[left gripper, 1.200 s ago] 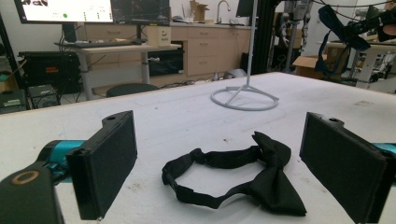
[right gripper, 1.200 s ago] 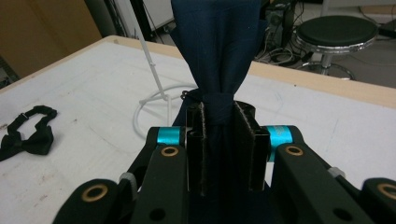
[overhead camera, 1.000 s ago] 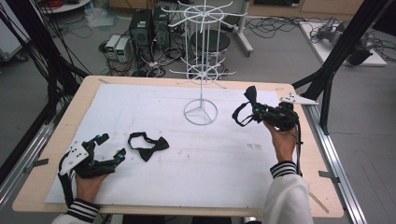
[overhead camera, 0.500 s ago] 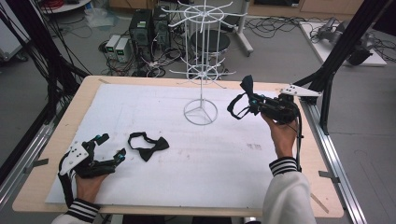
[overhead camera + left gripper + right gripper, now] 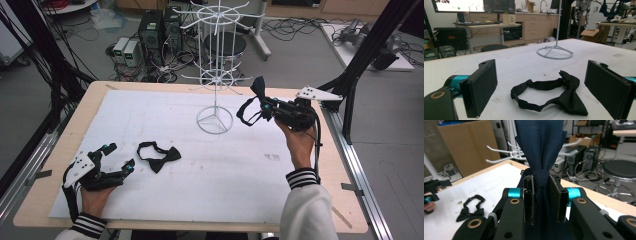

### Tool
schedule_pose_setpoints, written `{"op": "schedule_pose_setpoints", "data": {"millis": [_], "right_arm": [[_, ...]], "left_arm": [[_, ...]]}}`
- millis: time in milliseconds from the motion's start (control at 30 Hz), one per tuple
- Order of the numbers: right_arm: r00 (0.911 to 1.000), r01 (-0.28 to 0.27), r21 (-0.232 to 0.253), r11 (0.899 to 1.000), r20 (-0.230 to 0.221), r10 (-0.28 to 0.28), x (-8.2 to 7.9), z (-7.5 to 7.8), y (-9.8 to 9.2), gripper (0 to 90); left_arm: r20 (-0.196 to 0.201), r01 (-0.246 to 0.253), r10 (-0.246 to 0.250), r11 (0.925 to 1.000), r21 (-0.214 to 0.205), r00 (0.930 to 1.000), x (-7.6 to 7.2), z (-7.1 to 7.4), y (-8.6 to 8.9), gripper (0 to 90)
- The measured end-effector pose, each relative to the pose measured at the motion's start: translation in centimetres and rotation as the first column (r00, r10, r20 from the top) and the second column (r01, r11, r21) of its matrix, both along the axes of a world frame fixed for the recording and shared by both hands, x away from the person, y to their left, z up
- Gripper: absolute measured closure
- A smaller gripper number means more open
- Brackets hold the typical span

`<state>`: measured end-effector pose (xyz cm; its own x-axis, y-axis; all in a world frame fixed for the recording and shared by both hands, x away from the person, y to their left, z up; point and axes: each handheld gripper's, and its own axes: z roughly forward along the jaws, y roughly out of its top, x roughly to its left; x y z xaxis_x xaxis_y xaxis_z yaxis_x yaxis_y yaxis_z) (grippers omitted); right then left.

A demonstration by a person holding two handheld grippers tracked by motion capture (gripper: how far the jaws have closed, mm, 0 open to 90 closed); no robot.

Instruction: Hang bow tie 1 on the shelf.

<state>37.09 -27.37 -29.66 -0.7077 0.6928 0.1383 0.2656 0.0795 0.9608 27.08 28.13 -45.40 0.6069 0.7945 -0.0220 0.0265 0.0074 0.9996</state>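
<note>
- Gripping a dark navy bow tie (image 5: pixel 541 157), the right gripper (image 5: pixel 267 106) has its jaws pressed in on the tie's knot, one pad on each side, as the right gripper view shows.
- The navy bow tie's band hangs in a loop (image 5: pixel 245 112) below the right gripper, clear of the table, near the white wire rack (image 5: pixel 216 80).
- The right gripper sits over the far right part of the table (image 5: pixel 60 165), just to the right of the rack's ring base (image 5: pixel 215 120), with the person's right hand (image 5: pixel 300 145) under it.
- The rack's hooked arms (image 5: pixel 504 155) show pale and blurred behind the navy bow tie in the right gripper view.
- The left gripper (image 5: pixel 112 160) rests near the table's front left corner, its jaws spread wide with nothing between the pads.
- A black bow tie (image 5: pixel 554 93) lies flat on the white sheet (image 5: pixel 165 110), just beside the left gripper and ahead of its open jaws, its band curled into a loop.
- In the high view this black bow tie (image 5: pixel 159 156) lies apart from the rack's base, between it and the left gripper.
</note>
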Motion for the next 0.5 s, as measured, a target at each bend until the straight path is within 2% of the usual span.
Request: {"op": "schedule_pose_setpoints", "data": {"millis": [133,500], "right_arm": [[0.9994,-0.024,0.006,1.0,0.027,0.024,0.0,0.8,0.9,75.9],[0.998,-0.047,0.009,0.999,0.042,0.047,0.6,1.6,2.4,75.9]], "left_arm": [[0.0,0.0,0.0,1.0,0.0,1.0,0.0,0.0,0.0,11.4],[0.0,0.002,-0.002,1.0,0.001,1.0,0.0,0.0,0.0,11.4]]}}
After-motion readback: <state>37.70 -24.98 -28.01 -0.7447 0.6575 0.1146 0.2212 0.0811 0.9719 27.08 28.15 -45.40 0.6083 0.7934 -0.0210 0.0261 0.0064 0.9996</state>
